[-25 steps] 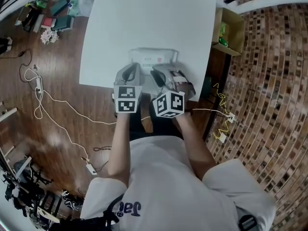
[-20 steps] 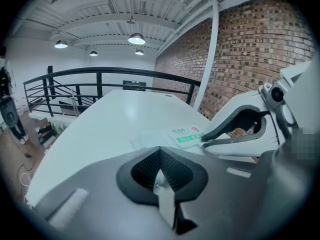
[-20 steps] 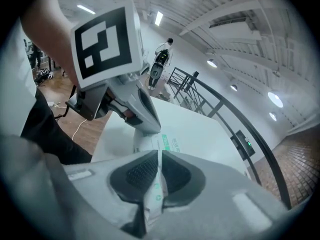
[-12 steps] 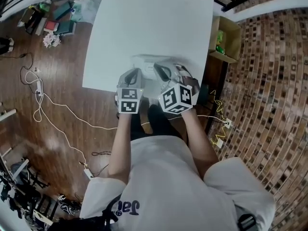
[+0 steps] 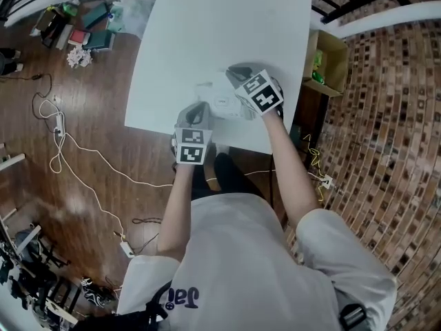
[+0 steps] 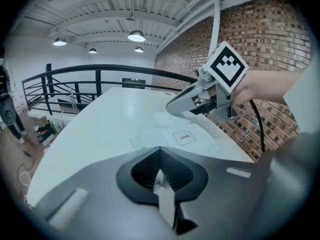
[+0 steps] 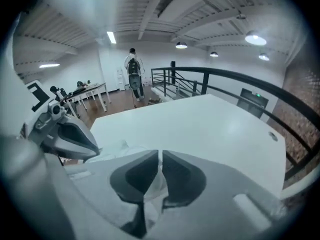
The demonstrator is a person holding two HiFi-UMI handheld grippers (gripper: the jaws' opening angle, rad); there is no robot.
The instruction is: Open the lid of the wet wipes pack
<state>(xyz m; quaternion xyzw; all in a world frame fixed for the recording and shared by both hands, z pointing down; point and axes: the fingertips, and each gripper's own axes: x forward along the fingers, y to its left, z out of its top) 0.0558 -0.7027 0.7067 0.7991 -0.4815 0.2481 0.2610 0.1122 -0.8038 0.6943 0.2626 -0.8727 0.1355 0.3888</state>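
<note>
On table (image 5: 207, 33), one wipes pack (image 5: 224, 103), left claw (image 5: 199, 107), right claw (image 5: 231, 69) opening round wrapper (image 7: 152, 186)

Two grippers (image 5: 200, 110) (image 5: 236, 72), one table (image 5: 207, 33), seemingly one wipes pack (image 5: 222, 103)

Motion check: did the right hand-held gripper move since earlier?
Yes: right hand-held gripper went from the table's near edge farther in, jaws opening around white film.

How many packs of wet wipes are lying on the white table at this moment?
1. The pack lies close to the front edge of the table, right of its middle. No second one shows anywhere on it.
</note>
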